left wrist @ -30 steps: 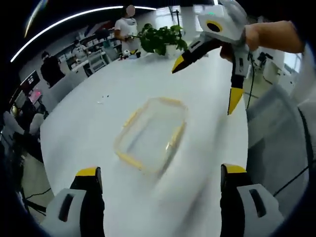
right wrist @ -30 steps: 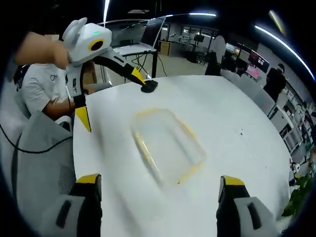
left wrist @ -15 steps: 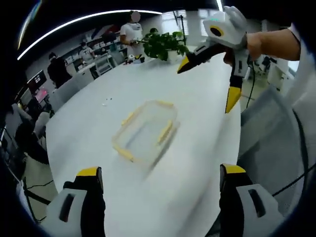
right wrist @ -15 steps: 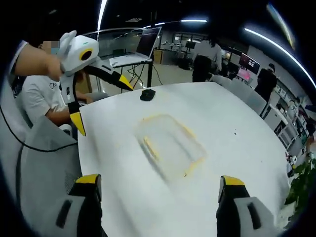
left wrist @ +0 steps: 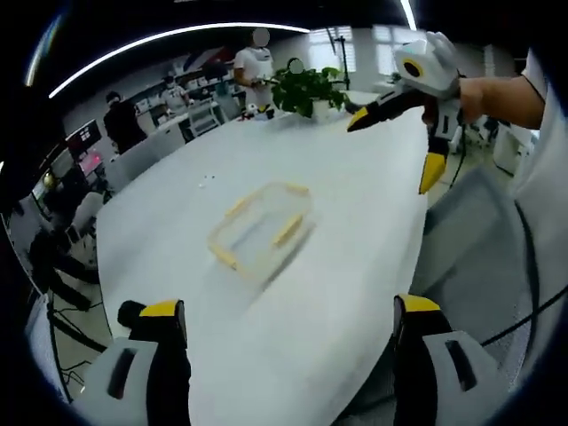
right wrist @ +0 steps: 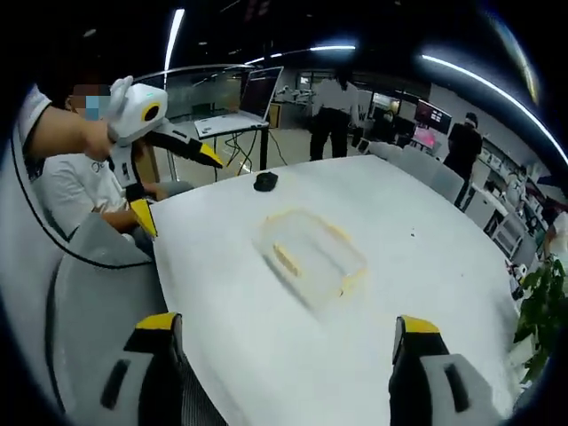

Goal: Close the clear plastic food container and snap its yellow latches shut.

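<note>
Left gripper view: container [left wrist: 259, 231] lengthwise toward plant [left wrist: 309, 88].

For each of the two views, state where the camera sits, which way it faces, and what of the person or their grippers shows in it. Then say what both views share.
Left gripper view: rides on the left gripper, high over the table edge, facing the container and a plant; the right gripper and a hand show.
Right gripper view: rides on the right gripper, facing the container and a black object; the left gripper shows.
Shared: table, container, both grippers open.
</note>
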